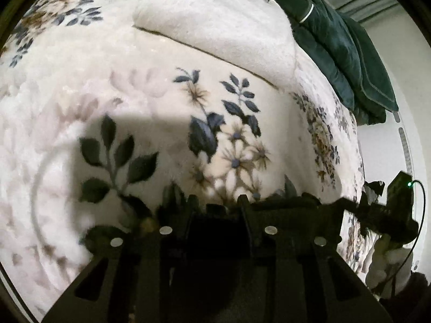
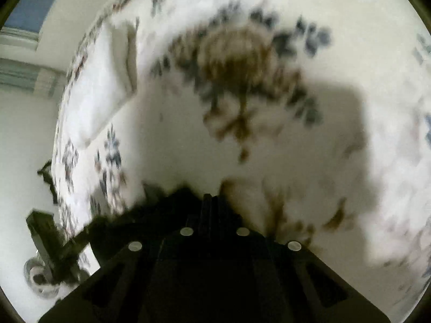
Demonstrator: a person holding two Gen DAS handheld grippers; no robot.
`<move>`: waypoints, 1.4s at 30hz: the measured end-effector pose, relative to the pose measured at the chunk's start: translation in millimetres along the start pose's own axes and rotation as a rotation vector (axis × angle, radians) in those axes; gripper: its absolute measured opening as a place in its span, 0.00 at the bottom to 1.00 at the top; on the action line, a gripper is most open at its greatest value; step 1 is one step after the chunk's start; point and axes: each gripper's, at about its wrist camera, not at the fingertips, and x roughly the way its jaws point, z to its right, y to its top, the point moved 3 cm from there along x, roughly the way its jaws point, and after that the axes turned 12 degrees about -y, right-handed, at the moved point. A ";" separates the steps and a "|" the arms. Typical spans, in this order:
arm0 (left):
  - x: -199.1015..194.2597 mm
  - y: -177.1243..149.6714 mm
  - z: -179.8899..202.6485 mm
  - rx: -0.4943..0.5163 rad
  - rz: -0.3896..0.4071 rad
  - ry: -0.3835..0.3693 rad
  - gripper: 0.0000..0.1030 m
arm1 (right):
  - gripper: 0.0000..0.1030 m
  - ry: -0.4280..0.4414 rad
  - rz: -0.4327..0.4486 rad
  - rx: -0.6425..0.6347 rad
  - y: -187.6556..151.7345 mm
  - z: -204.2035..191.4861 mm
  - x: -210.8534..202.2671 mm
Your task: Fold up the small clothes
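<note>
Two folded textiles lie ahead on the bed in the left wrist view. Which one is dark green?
The dark green folded piece is the one at the upper right, by the bed's far edge. The white folded piece left of it has no colour.

The left gripper (image 1: 216,202) is matte black plastic, two flat angular fingers (image 1: 243,207) widening toward the camera into a base with slanted cut-out slots, set with four round silver studs (image 1: 270,230). The right gripper (image 2: 207,197) has the same black build and four silver studs (image 2: 186,231); seen from the left wrist, its dark body carries a small green light (image 1: 409,183) and a thin black cable (image 1: 420,228)
</note>
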 end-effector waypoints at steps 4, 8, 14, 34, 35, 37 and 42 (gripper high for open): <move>6.1 3.5 0.0 -0.009 -0.023 0.019 0.26 | 0.03 0.004 -0.017 -0.039 0.6 -2.5 2.3; 4.5 4.1 -8.9 -0.066 -0.051 0.004 0.39 | 0.10 0.031 -0.118 0.013 -6.5 11.8 10.1; -32.2 -14.1 -17.5 -0.120 -0.042 -0.014 0.64 | 0.55 0.131 -0.202 0.081 -52.9 54.9 -17.1; -49.9 -89.9 -13.8 -0.166 -0.111 0.020 0.65 | 0.03 -0.105 -0.259 0.130 -213.0 85.7 -55.4; -47.5 -85.6 -13.5 -0.161 -0.107 0.019 0.65 | 0.04 -0.098 -0.290 0.122 -214.0 86.1 -48.3; -44.4 -77.7 -11.7 -0.149 -0.097 0.015 0.65 | 0.05 -0.077 -0.298 0.126 -201.2 85.5 -44.6; -33.6 -50.9 -11.0 -0.114 -0.063 0.012 0.65 | 0.56 0.029 -0.144 0.146 -125.5 65.3 -48.1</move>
